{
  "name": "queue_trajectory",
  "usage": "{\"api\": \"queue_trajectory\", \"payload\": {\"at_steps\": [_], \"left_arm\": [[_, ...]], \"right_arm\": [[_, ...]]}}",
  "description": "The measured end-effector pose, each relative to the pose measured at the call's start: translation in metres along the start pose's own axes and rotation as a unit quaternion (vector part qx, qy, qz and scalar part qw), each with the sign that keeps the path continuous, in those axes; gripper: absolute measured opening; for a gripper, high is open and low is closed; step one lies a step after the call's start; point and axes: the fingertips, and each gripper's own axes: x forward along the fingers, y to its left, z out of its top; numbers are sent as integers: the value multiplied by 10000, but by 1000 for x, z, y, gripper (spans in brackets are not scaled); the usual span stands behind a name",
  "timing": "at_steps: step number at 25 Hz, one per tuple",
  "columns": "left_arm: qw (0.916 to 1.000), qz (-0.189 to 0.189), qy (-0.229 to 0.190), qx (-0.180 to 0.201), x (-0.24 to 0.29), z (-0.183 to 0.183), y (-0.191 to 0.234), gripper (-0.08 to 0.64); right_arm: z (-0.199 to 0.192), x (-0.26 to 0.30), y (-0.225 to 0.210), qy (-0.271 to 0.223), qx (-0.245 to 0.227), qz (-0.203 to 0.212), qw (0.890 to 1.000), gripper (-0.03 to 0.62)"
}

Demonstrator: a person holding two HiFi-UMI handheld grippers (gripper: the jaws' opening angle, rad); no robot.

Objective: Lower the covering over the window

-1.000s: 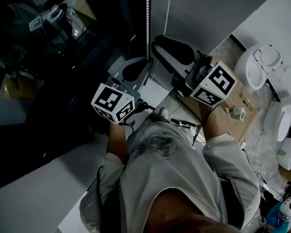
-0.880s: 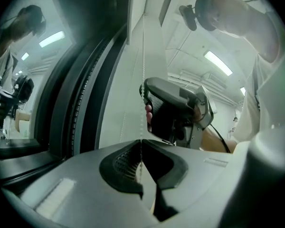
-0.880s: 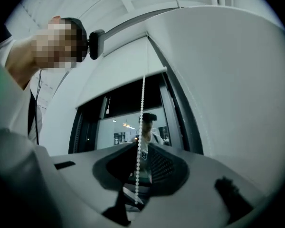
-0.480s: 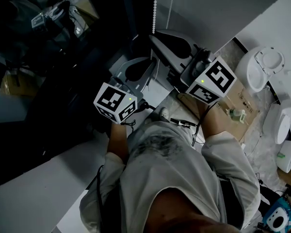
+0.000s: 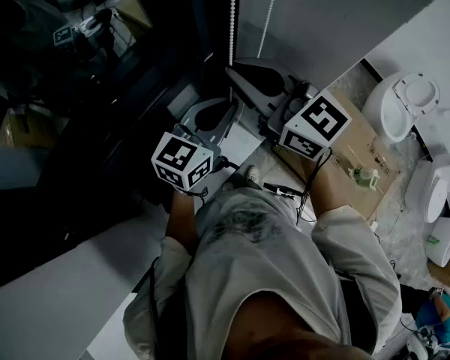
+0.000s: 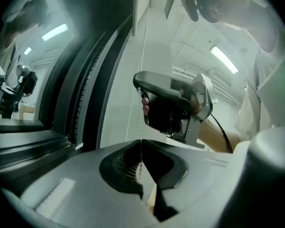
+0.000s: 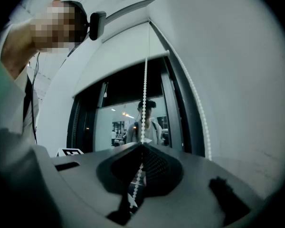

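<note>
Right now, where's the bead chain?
Head view, top centre: the chain hangs just right of the dark window, down into the right claw, which is shut on it.

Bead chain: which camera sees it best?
The right gripper view: the bead chain hangs big and clear into the shut jaws. Head view shows it small; left gripper view, just a faint line.

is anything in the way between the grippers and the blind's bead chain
Nothing visible does. The right gripper and the left gripper are each shut on the bead chain.
</note>
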Motion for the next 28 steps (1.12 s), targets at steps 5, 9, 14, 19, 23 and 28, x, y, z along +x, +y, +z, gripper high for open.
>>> {"api": "queue_trajectory", "payload": {"at_steps": [5, 9, 14, 19, 23, 28], "left_arm": [[9997, 37, 218, -126, 1, -24, 2, 17], [9989, 35, 388, -268, 1, -44, 1, 17], [9976, 25, 558, -420, 4, -64, 2, 17], [9960, 26, 726, -523, 5, -81, 3, 17], [9954, -12, 793, -535, 4, -89, 0, 18], [9962, 119, 797, -324, -10, -83, -2, 36]], "right_arm": [[-23, 0, 0, 185, 143, 18, 9997, 18], [-44, -1, 2, 359, 269, 22, 9990, 18], [-63, -3, 4, 483, 397, 5, 9980, 17], [-82, -5, 7, 577, 536, -51, 9969, 18], [-90, -9, 7, 635, 600, -86, 9961, 17], [-92, -10, 10, 623, 566, -118, 9964, 17]]}}
